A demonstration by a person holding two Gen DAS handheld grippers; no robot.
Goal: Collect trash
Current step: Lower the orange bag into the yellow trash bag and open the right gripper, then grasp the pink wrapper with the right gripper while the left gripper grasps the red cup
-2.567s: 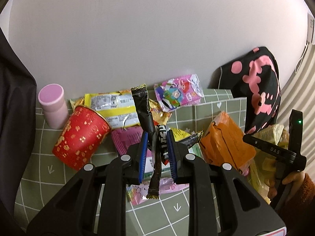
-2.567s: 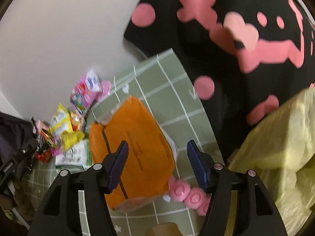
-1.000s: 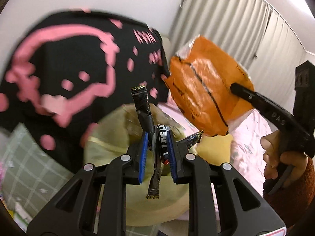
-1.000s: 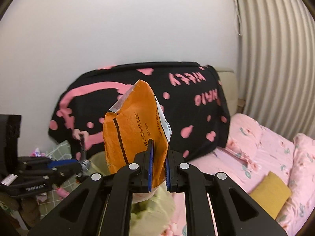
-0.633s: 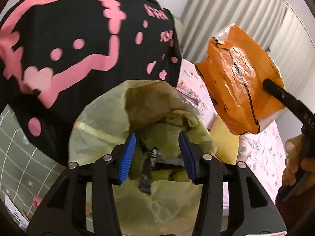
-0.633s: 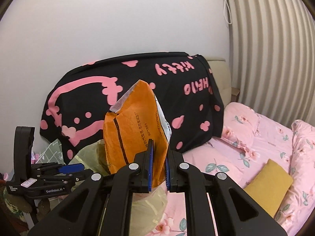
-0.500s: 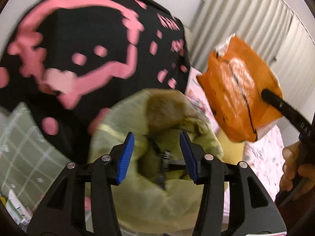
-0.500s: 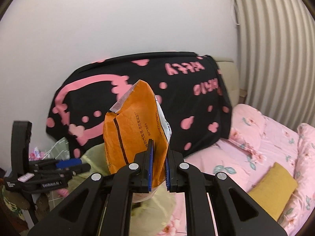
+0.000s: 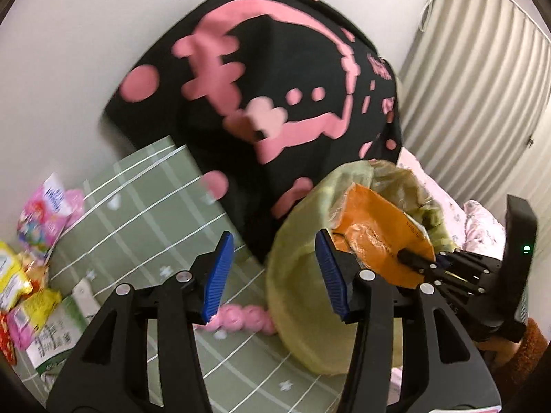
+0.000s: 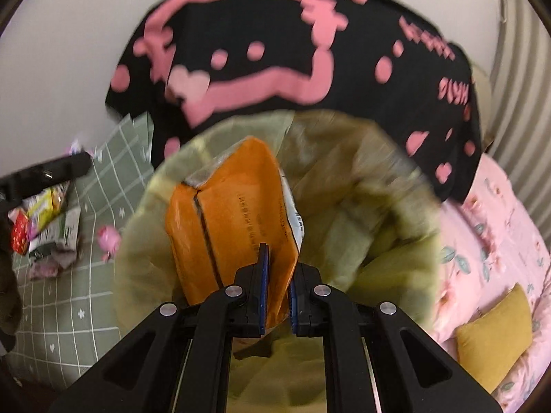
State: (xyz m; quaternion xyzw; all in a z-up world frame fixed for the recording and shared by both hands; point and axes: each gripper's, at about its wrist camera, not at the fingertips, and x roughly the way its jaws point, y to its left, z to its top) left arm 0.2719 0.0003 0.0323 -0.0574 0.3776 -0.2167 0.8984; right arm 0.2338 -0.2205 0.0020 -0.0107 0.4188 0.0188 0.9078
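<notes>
Your right gripper point(image 10: 275, 289) is clamped narrow on the lower edge of the orange mailer bag point(image 10: 234, 220), and that bag now hangs upright inside the mouth of the yellow-green trash bag point(image 10: 378, 206), its top corner near the bag's far rim. In the left wrist view you see the same orange mailer bag point(image 9: 378, 234) tucked down in the trash bag point(image 9: 299, 268) on the right, with the black fingers of your right gripper point(image 9: 418, 261) pinching it and a hand in a rust-coloured sleeve point(image 9: 527, 347) at the right edge. Your left gripper point(image 9: 272, 275) stands about half open with nothing between its blue pads point(image 9: 218, 268); it hangs over the green checked mat point(image 9: 155, 206), just left of the trash bag. A string of pink balls point(image 9: 241, 320) lies on the mat just beyond the pads, touching the foot of the trash bag. More trash waits at the far left of the mat: a pink cartoon wrapper point(image 9: 44, 213), yellow packets point(image 9: 20, 282) and a white-and-green packet point(image 9: 58, 337). A black cloth with pink print point(image 9: 275, 86) is draped behind the trash bag, against the white wall point(image 9: 69, 51). A pink floral bedspread point(image 10: 492, 234) and a mustard cushion point(image 10: 492, 337) lie to the right.
</notes>
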